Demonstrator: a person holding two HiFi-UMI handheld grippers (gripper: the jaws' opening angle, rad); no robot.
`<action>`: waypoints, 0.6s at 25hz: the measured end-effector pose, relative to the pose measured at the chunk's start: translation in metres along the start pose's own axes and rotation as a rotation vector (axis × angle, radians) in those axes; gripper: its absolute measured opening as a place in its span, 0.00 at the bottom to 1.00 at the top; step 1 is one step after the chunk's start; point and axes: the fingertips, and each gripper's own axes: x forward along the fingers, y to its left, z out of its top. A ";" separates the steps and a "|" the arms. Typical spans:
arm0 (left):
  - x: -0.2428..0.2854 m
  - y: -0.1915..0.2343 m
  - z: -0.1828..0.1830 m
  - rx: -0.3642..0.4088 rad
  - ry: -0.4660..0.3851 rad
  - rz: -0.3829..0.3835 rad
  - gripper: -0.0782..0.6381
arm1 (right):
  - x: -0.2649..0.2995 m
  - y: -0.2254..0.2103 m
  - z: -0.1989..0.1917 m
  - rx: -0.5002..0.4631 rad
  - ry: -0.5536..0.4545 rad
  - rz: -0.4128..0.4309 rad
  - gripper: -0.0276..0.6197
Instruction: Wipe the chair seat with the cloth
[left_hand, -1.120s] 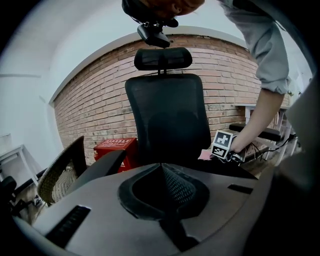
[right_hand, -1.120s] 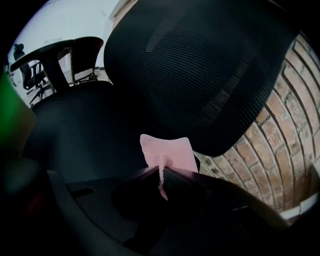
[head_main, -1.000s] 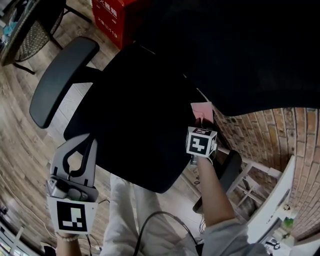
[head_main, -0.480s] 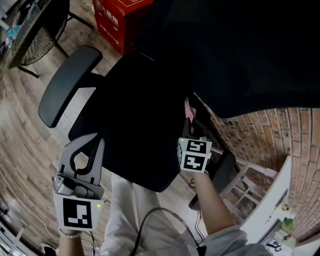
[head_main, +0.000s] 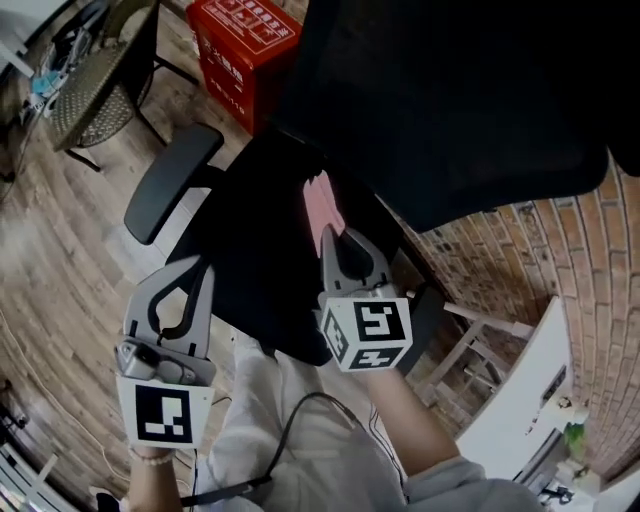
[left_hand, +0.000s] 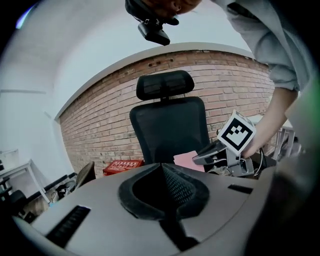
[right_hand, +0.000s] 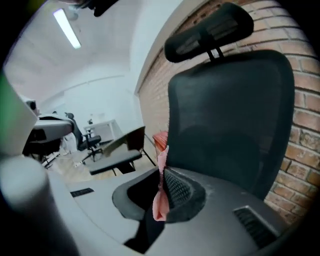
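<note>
The black office chair fills the head view, its seat (head_main: 250, 240) under both grippers and its backrest (head_main: 450, 100) beyond. My right gripper (head_main: 335, 237) is over the right half of the seat, shut on a pink cloth (head_main: 318, 200) that sticks out past its tips. The right gripper view shows that cloth (right_hand: 159, 200) pinched between the pads (right_hand: 177, 187), pointing at the backrest (right_hand: 235, 115). My left gripper (head_main: 193, 268) hovers at the seat's near left edge, shut with nothing in it. From the left gripper (left_hand: 162, 167) I see the right gripper (left_hand: 200, 157) and the cloth (left_hand: 187, 160).
A black armrest (head_main: 170, 180) sticks out on the seat's left. A red box (head_main: 240, 40) and a mesh chair (head_main: 95, 80) stand on the wood floor behind. A brick wall (head_main: 520, 240) and a white frame (head_main: 510, 400) are close on the right.
My right gripper has moved from the seat's right rear edge toward the middle of the seat, carrying the cloth. The left gripper has barely shifted.
</note>
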 end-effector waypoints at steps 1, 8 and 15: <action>-0.006 0.002 0.012 0.002 -0.006 0.004 0.13 | -0.009 0.011 0.016 -0.001 -0.023 0.027 0.12; -0.052 0.019 0.089 0.017 -0.061 0.052 0.13 | -0.078 0.057 0.096 0.039 -0.141 0.152 0.12; -0.103 0.023 0.145 0.051 -0.107 0.113 0.13 | -0.142 0.076 0.154 -0.032 -0.235 0.201 0.12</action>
